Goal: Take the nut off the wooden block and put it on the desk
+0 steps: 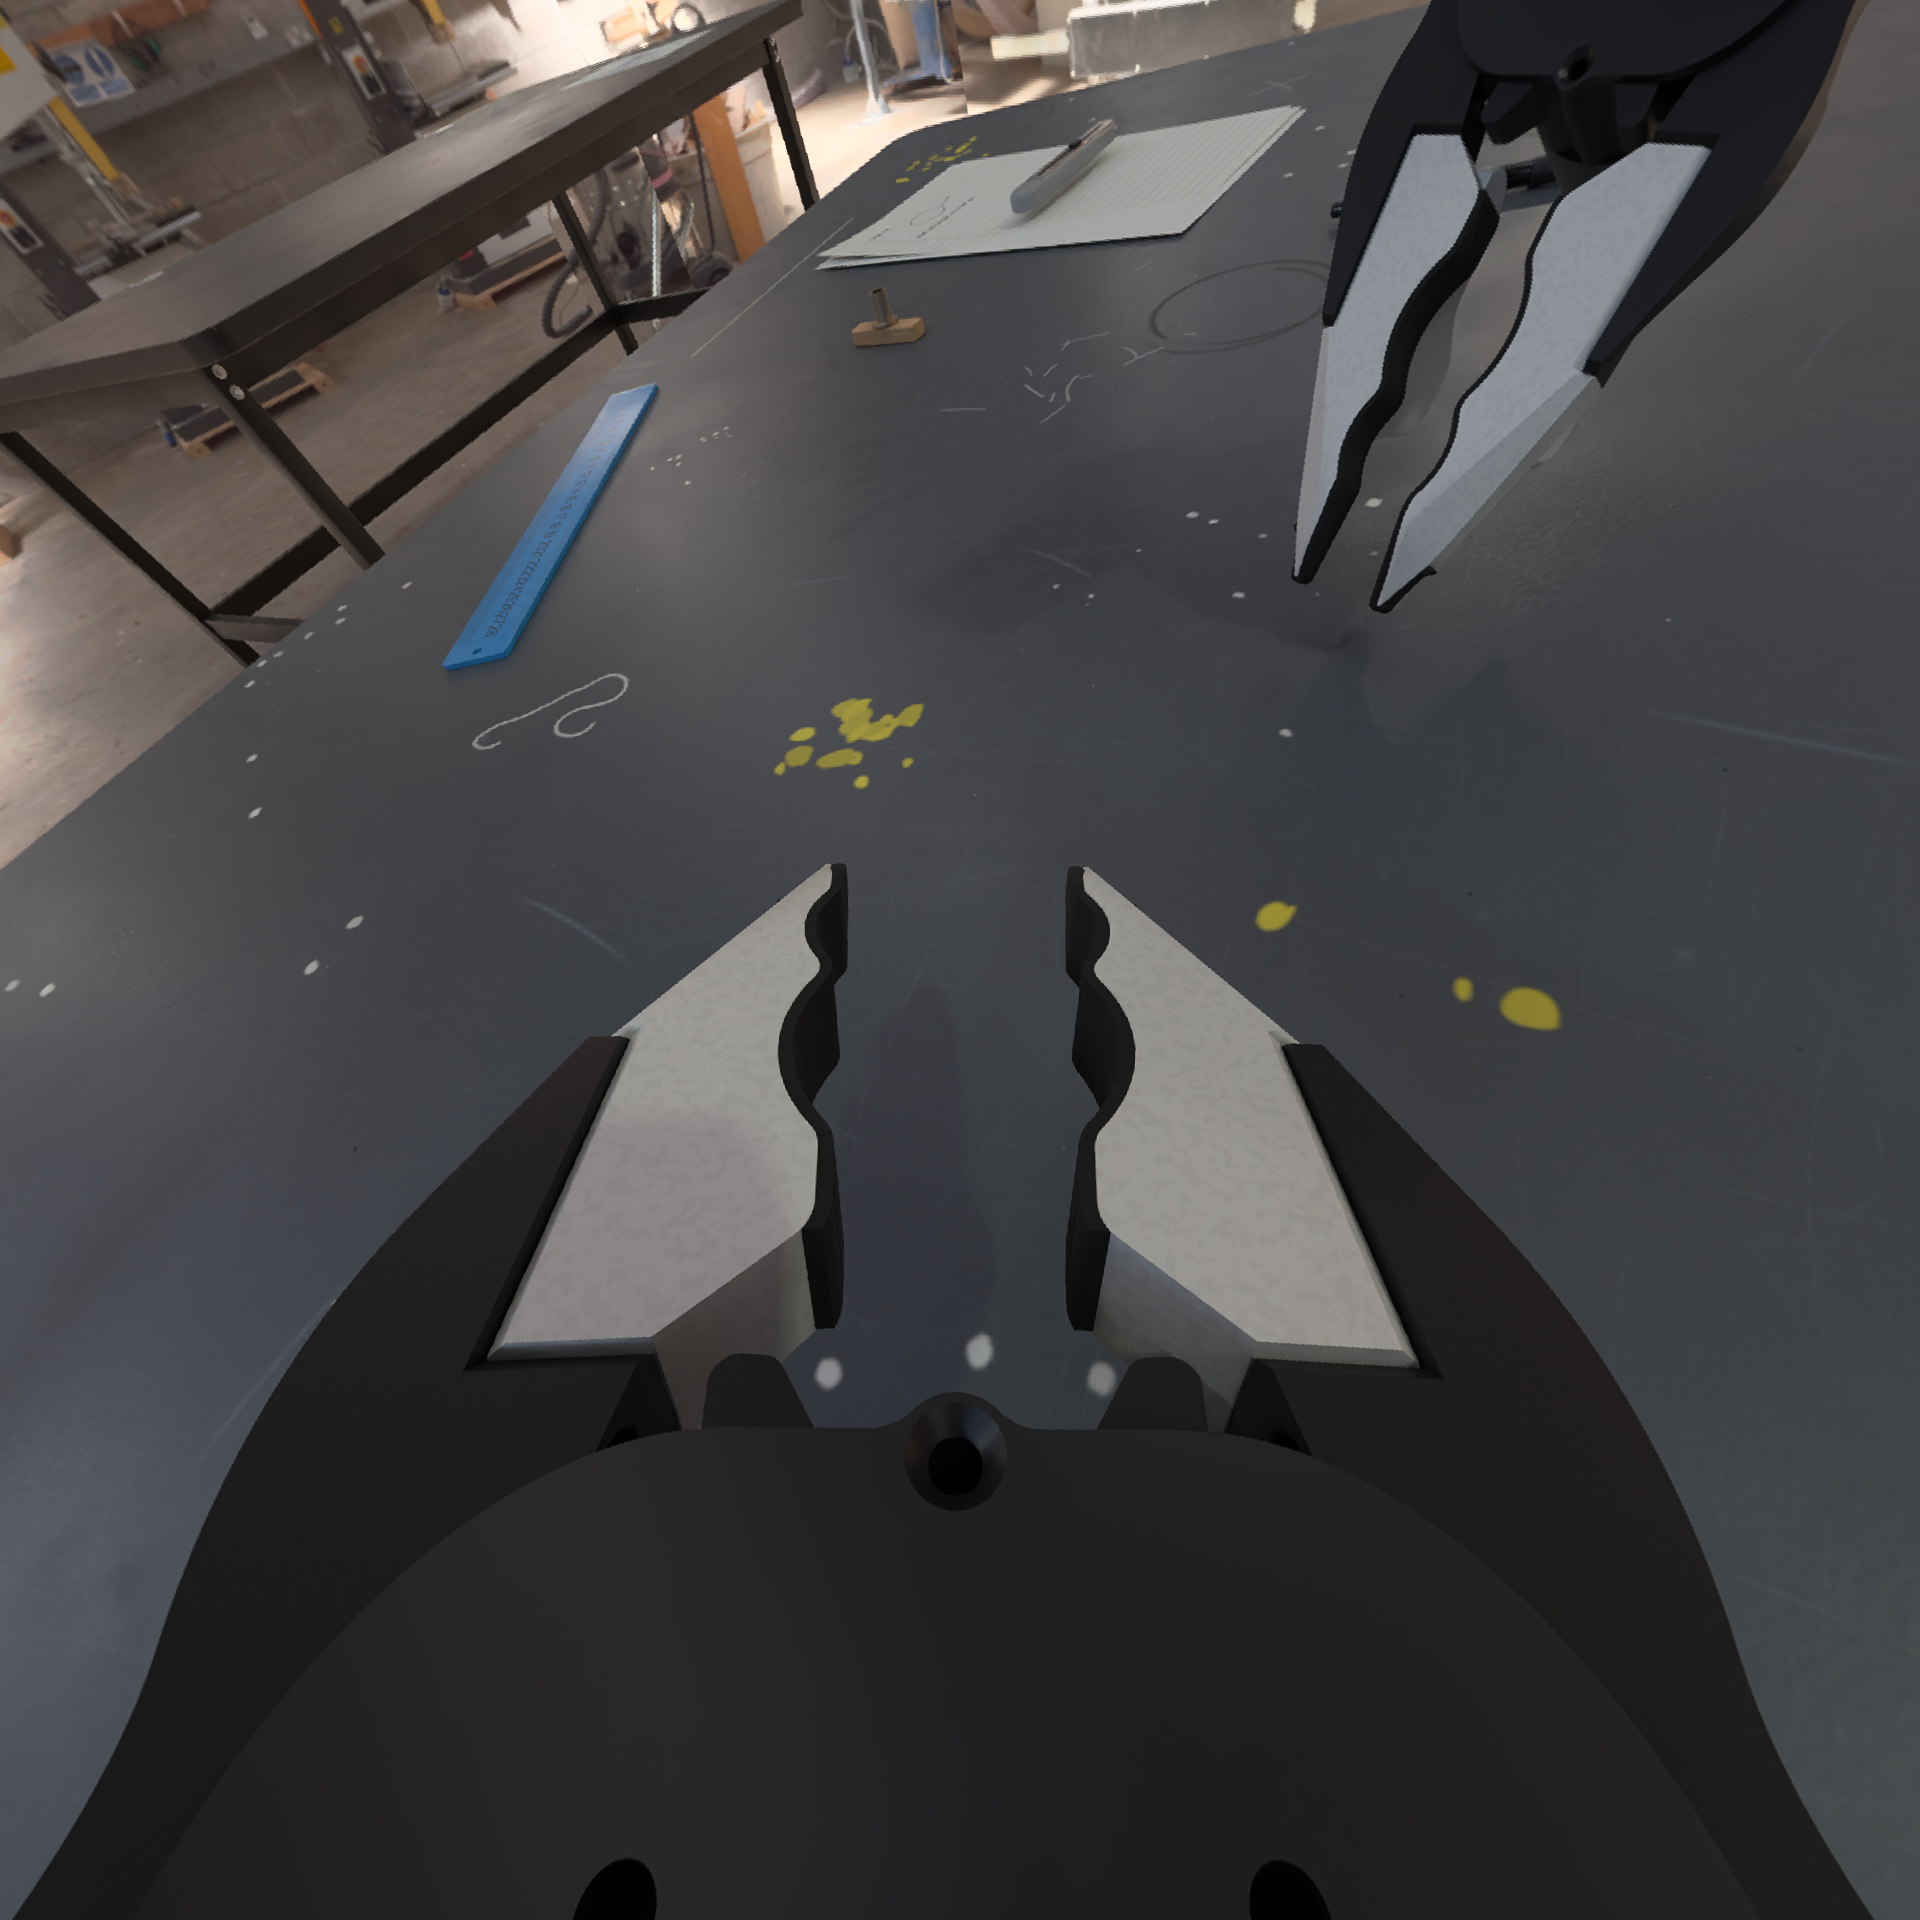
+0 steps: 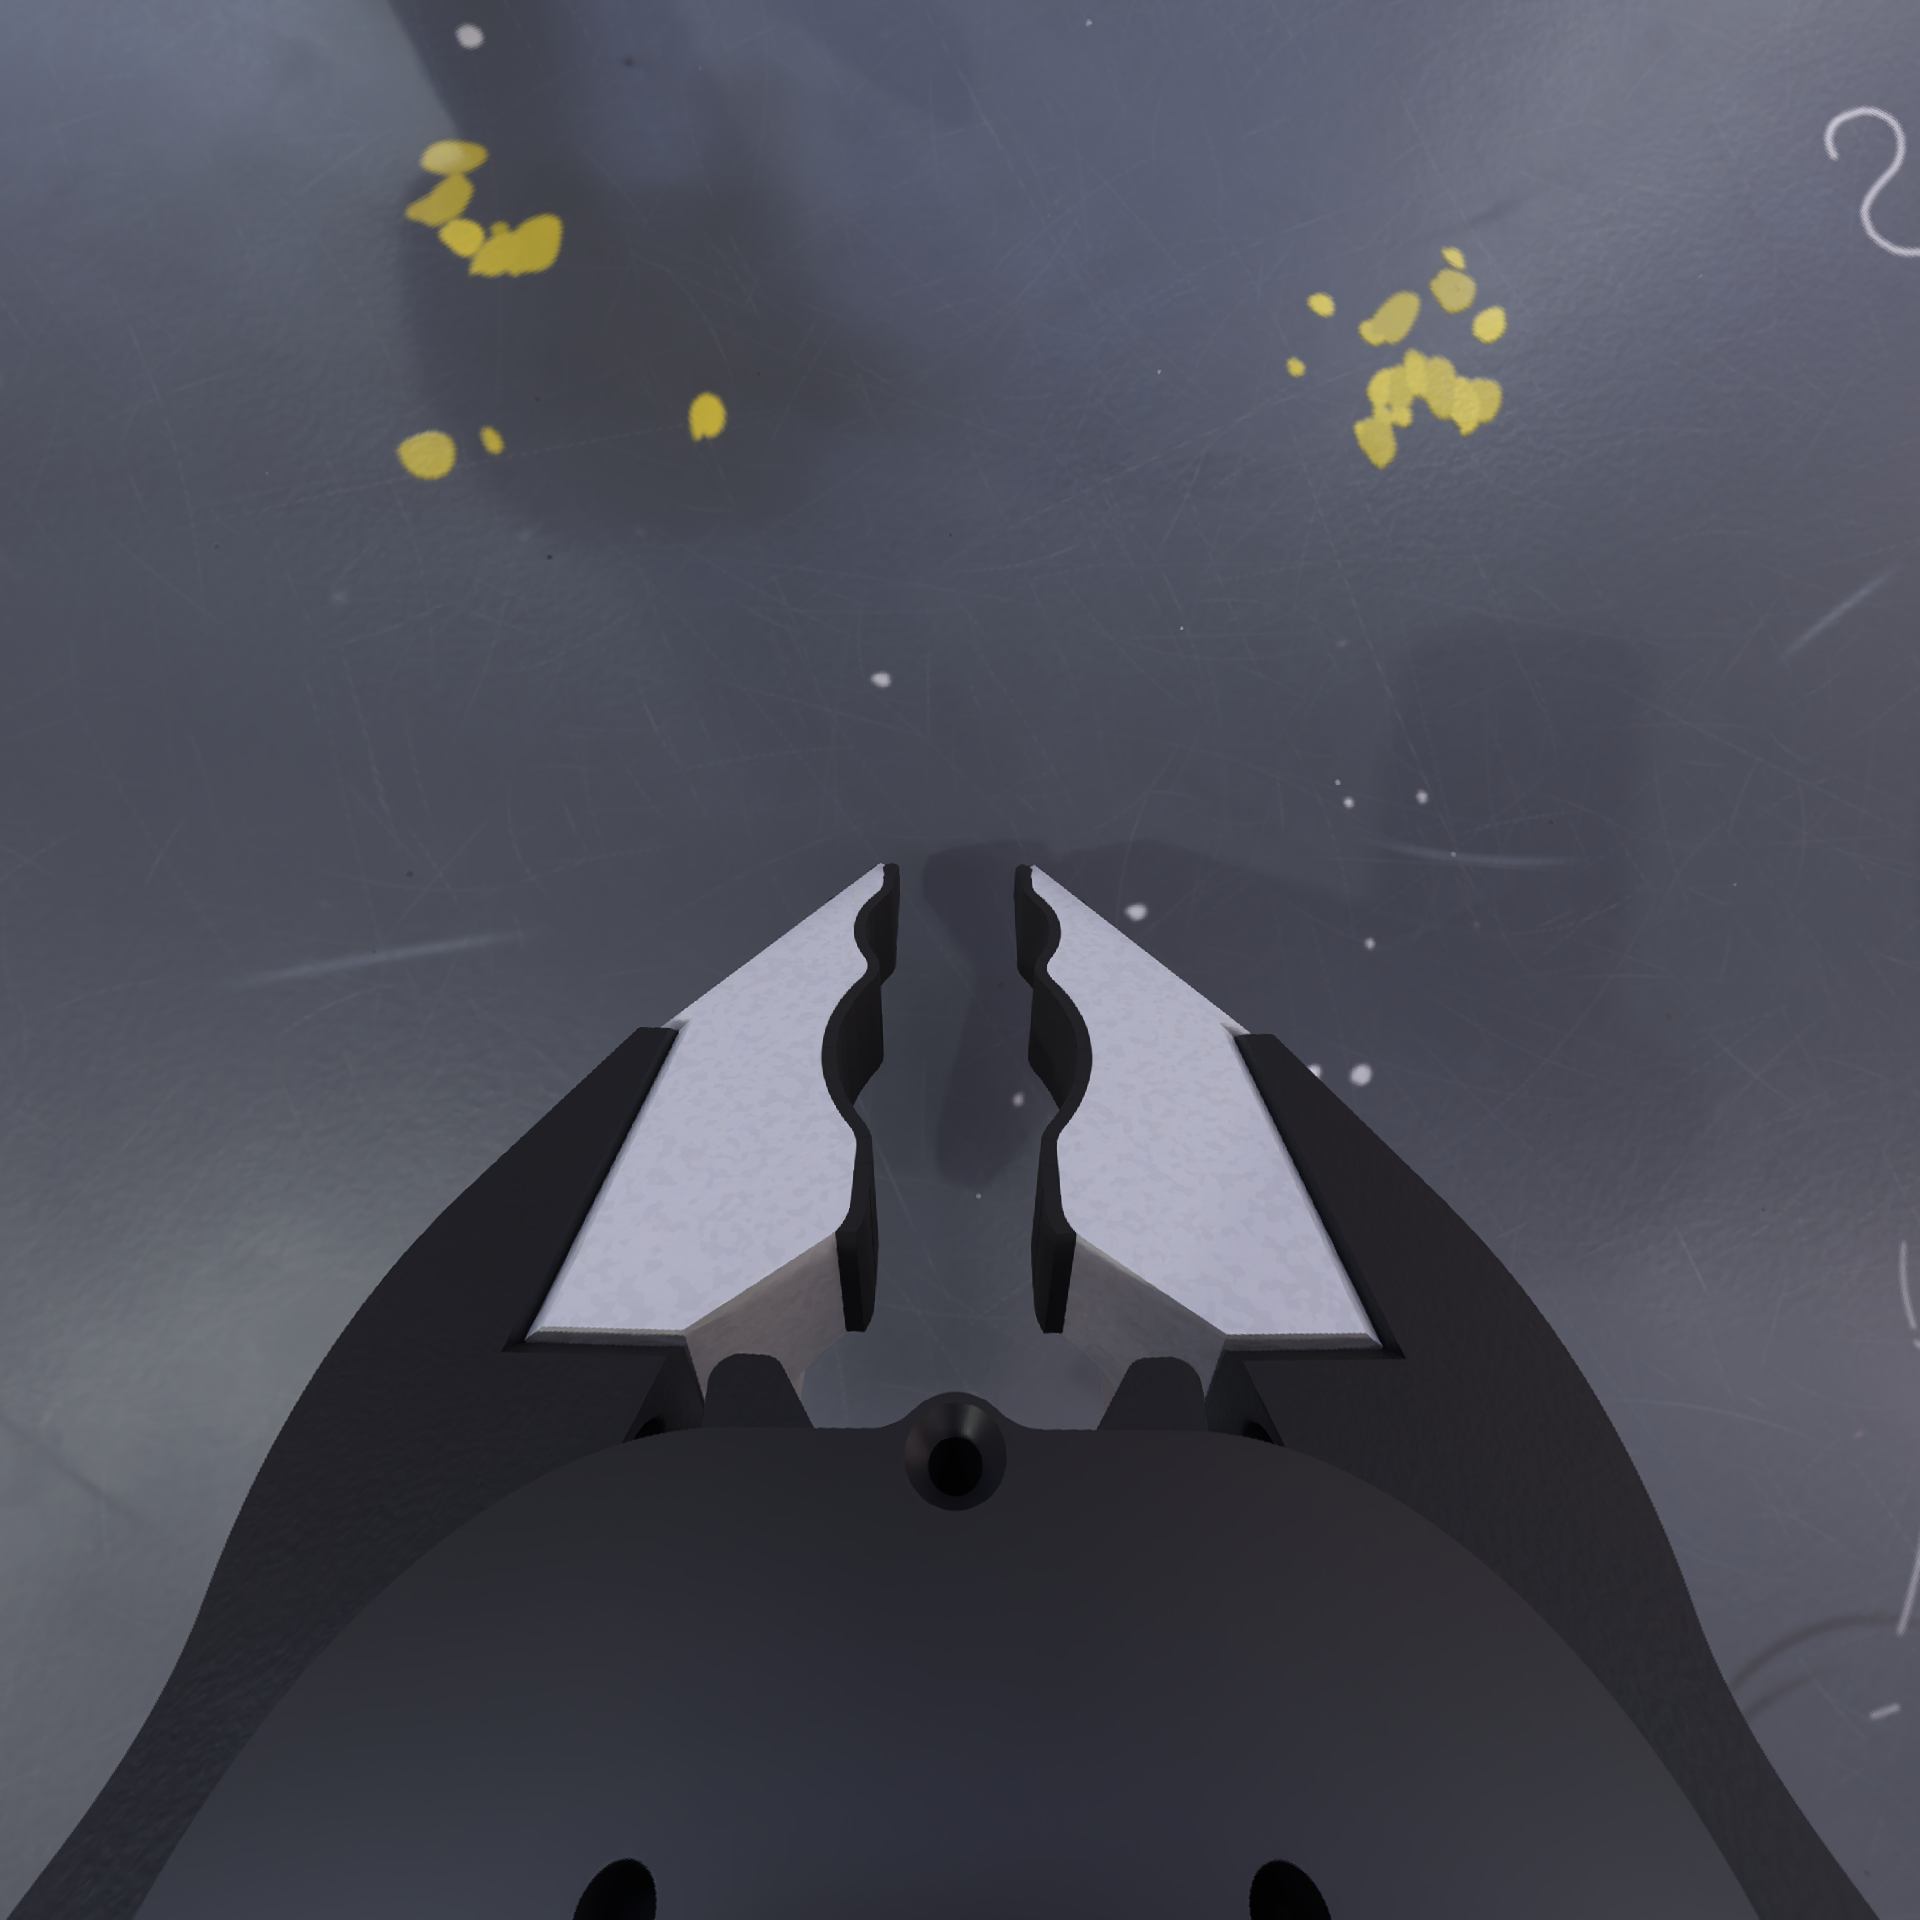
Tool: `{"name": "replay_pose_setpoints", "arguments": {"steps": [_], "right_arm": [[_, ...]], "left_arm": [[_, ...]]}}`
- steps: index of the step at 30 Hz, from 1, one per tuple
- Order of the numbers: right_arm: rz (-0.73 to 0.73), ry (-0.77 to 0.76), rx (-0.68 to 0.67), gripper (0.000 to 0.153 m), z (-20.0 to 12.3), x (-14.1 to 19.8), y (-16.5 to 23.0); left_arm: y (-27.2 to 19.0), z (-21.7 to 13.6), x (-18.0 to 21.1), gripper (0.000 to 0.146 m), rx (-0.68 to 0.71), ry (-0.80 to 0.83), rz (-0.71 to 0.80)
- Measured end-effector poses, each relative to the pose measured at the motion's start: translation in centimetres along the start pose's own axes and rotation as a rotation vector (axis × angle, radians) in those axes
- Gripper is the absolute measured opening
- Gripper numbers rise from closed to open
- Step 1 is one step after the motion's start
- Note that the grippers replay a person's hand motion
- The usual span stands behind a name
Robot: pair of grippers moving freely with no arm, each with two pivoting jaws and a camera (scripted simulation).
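Observation:
A small wooden block (image 1: 888, 332) lies far off on the dark desk (image 1: 1039, 644), with a grey metal nut or post (image 1: 881, 304) standing on it. My left gripper (image 1: 956, 868) is open and empty, low over the desk, well short of the block. My right gripper (image 1: 1345, 592) shows at the upper right of the left wrist view, tips pointing down close to the desk, to the right of the block. In the right wrist view the right gripper (image 2: 956, 868) is open with a narrower gap and empty; the block does not show there.
A blue ruler (image 1: 551, 530) lies at the left near the desk edge. A paper pad (image 1: 1070, 192) with a grey marker (image 1: 1060, 166) lies beyond the block. Yellow paint spots (image 1: 852, 732) mark the desk. Another dark table (image 1: 343, 208) stands beyond the left edge.

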State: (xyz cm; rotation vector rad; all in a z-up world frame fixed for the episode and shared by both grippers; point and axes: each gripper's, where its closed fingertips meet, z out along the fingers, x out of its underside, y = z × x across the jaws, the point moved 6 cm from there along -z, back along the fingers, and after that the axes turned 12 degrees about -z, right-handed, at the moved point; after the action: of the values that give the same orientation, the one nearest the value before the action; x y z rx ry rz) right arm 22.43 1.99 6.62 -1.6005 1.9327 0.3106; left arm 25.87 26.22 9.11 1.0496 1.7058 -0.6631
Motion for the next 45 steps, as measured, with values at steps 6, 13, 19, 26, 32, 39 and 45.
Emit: {"name": "replay_pose_setpoints", "arguments": {"steps": [6,13,19,26,32,39,45], "right_arm": [[0.050,-0.033,0.021,0.028,-0.7,-0.2,-1.0],[0.292,-0.206,0.411,0.032,-8.6,-1.4,-11.4],[0.518,-0.034,0.848,0.036,-11.1,4.2,-25.8],[0.889,0.175,0.775,0.035,-6.1,13.6,-32.7],[0.972,0.201,0.728,0.026,-4.8,16.6,-33.4],[0.951,0.236,0.705,0.014,-4.1,17.0,-33.6],[0.899,0.187,0.712,0.011,-5.3,15.1,-33.2]], "left_arm": [[0.0,0.0,0.0,0.042,0.003,0.001,-0.002],[-0.1,0.2,0.1,0.042,0.010,0.007,0.004],[-0.2,0.1,0.0,0.042,0.009,0.005,0.011],[-0.1,0.1,0.2,0.042,0.003,0.009,0.007],[0.1,0.2,0.2,0.042,0.016,0.008,-0.005],[0.2,0.1,0.1,0.042,0.021,0.004,-0.018],[0.1,0.1,0.1,0.042,0.018,0.002,-0.014]]}}
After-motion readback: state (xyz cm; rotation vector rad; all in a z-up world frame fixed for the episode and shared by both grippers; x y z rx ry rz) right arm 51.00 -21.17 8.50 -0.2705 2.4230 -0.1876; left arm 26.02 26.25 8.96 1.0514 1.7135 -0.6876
